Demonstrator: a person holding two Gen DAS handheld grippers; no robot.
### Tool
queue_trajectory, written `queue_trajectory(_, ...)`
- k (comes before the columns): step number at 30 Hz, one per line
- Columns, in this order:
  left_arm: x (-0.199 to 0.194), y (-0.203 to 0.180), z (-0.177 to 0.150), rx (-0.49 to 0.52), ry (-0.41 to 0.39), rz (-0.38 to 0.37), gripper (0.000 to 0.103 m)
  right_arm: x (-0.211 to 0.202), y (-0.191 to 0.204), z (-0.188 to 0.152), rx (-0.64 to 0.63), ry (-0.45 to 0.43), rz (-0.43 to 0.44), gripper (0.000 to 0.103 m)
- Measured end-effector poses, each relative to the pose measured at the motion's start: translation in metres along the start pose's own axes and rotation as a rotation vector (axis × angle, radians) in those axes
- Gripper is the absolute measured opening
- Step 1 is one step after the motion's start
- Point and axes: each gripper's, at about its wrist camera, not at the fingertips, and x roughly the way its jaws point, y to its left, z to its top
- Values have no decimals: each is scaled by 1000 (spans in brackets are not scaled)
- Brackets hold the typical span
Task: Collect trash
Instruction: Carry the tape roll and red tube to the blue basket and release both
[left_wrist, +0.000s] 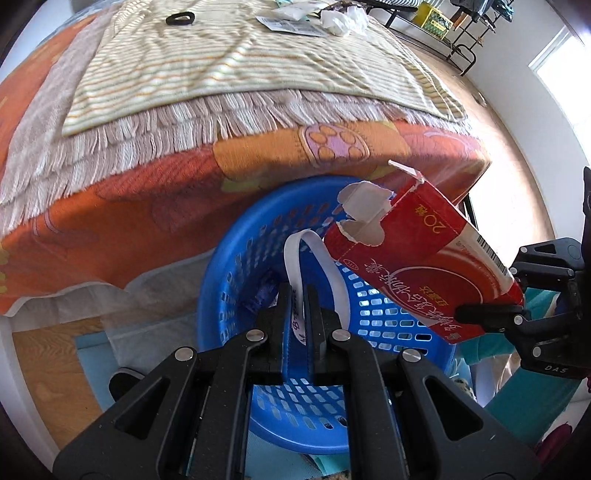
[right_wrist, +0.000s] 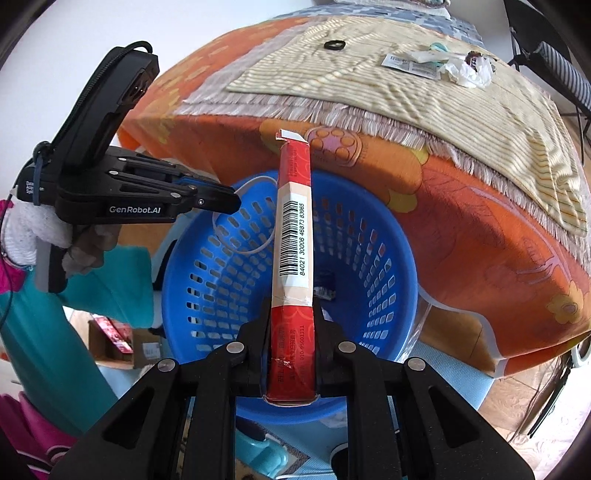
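The trash, a torn red carton (right_wrist: 292, 258), was clamped end-on in the right gripper (right_wrist: 291, 332) right above the blue basket (right_wrist: 388, 266). A white strip (left_wrist: 295, 266) was pinched in the closed left gripper (left_wrist: 297, 306) over the same basket, where a small dark wrapper (right_wrist: 325, 286) was already lying. Further back, crumpled paper (left_wrist: 341, 20) and a label (left_wrist: 288, 25) were left on the striped mat (left_wrist: 236, 62) atop the orange-covered table (left_wrist: 147, 206).

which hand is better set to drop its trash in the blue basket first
Either could, but the left looks slightly better placed. The left tool holds the white strip directly over the blue basket. The right tool's red carton sticks out long across the opening.
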Motion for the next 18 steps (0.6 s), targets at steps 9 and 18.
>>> queue_trajectory(9, 4, -2, -3, 3, 25, -7, 4, 6, 0, -1, 9, 17, 2, 16)
queue_trajectory(18, 10, -1, -1, -4, 51, -14, 11, 11, 3, 0, 8, 30, 8, 26)
